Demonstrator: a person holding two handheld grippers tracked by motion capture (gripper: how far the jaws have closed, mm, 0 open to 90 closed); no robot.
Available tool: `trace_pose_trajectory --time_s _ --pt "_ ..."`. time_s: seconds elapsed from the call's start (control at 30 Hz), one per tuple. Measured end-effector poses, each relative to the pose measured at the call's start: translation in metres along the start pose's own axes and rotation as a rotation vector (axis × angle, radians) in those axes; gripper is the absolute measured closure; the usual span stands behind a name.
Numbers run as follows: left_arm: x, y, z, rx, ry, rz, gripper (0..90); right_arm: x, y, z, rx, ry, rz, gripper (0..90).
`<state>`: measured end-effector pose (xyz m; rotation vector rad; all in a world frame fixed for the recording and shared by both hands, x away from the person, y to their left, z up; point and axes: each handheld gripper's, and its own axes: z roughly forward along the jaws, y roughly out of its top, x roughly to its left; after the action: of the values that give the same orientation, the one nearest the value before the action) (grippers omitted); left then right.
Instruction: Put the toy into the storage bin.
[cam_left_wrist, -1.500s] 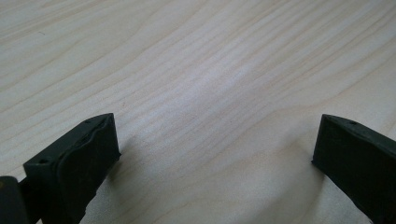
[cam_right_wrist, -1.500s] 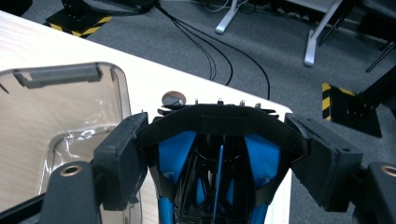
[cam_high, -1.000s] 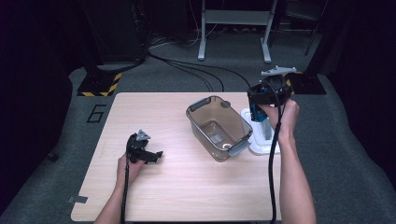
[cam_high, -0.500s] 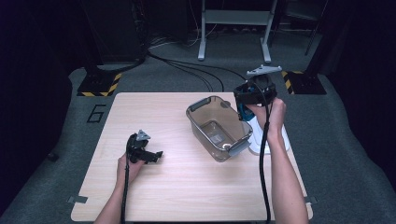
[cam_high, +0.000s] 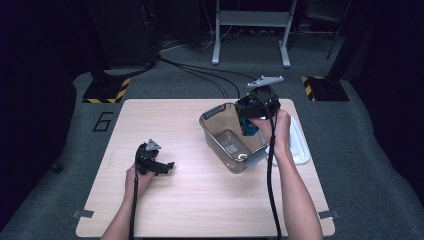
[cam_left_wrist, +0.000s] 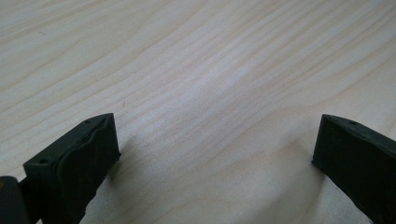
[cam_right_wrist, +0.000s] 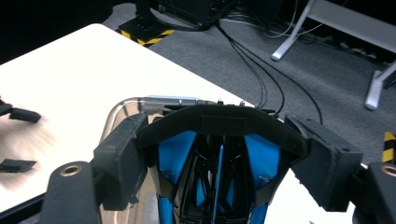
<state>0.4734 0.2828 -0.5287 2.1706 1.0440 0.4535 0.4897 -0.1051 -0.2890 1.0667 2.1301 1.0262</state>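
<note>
My right gripper (cam_right_wrist: 219, 154) clamps the black-and-blue tool (cam_right_wrist: 217, 177) over the clear bin's (cam_high: 216, 131) far rim; my left gripper (cam_high: 161, 166), jaws spread, rests well left of the bin.

Room dim at the edges, near black past the floor; light falls from above onto the table (cam_high: 200, 200), which reads pale and evenly lit in the high view. High view soft, slightly grainy. Left gripper view: wood sharp mid-frame, a faint sheen across the grain, soft shadows beside each jaw. Right gripper view: tabletop blown out white at left, near parts blurred, floor beyond sharper.
</note>
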Motion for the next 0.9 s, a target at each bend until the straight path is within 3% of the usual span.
trace_pose_trajectory --time_s 0.37,0.9 --pt "0.000 0.000 0.000 0.000 0.000 0.001 0.2 0.008 -0.010 0.013 0.039 0.037 0.020 24.1" --pt "0.000 0.000 0.000 0.000 -0.001 -0.002 0.2 0.009 -0.031 0.025 0.097 0.068 0.044 24.1"
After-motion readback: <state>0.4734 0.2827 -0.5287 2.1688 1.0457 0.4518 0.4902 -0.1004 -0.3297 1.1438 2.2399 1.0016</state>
